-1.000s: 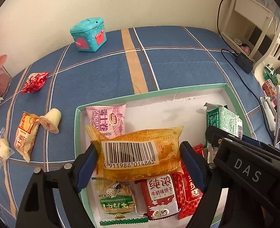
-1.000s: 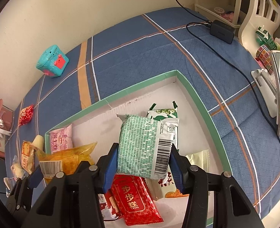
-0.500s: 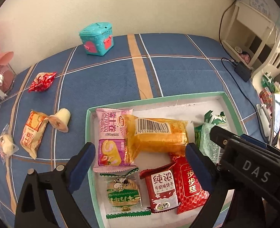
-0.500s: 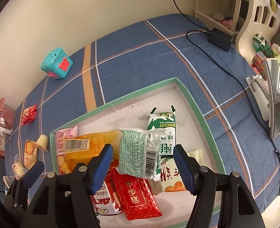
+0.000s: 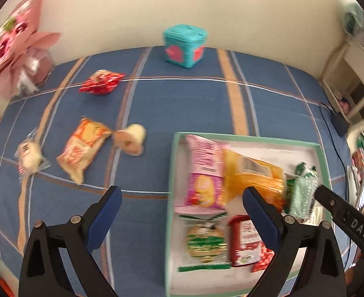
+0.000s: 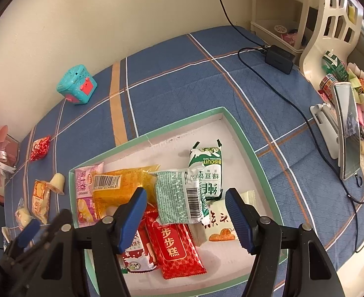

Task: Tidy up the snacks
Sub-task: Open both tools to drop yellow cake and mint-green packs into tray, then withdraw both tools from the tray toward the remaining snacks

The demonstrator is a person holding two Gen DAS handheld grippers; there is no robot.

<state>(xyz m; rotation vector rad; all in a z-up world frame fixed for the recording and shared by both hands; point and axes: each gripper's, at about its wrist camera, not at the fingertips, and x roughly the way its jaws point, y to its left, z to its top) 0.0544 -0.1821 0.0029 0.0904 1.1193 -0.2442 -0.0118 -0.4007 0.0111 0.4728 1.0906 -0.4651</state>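
A green-rimmed white box (image 5: 243,137) (image 6: 172,126) lies on the blue plaid cloth and holds several snack packets. Among them are the yellow packet (image 5: 253,175) (image 6: 127,183), a pink one (image 5: 203,170) and the green barcoded packet (image 6: 174,198). My left gripper (image 5: 181,193) hovers over the box's left rim, its jaws opening with nothing between them. My right gripper (image 6: 185,194) stands open above the green packet without touching it. Loose on the cloth to the left lie a red candy (image 5: 100,84), an orange packet (image 5: 81,148), a jelly cup (image 5: 130,138) and a small white packet (image 5: 30,156).
A teal toy box (image 5: 184,45) sits by the wall and a pink bouquet (image 5: 11,42) at the far left. A charger with cable (image 6: 279,55), a phone on a stand (image 6: 346,131) and a white shelf crowd the right edge.
Both grippers opened and let go: the yellow packet and the green packet now lie in the box. My left gripper swung left toward the loose snacks; the right one rose slightly.
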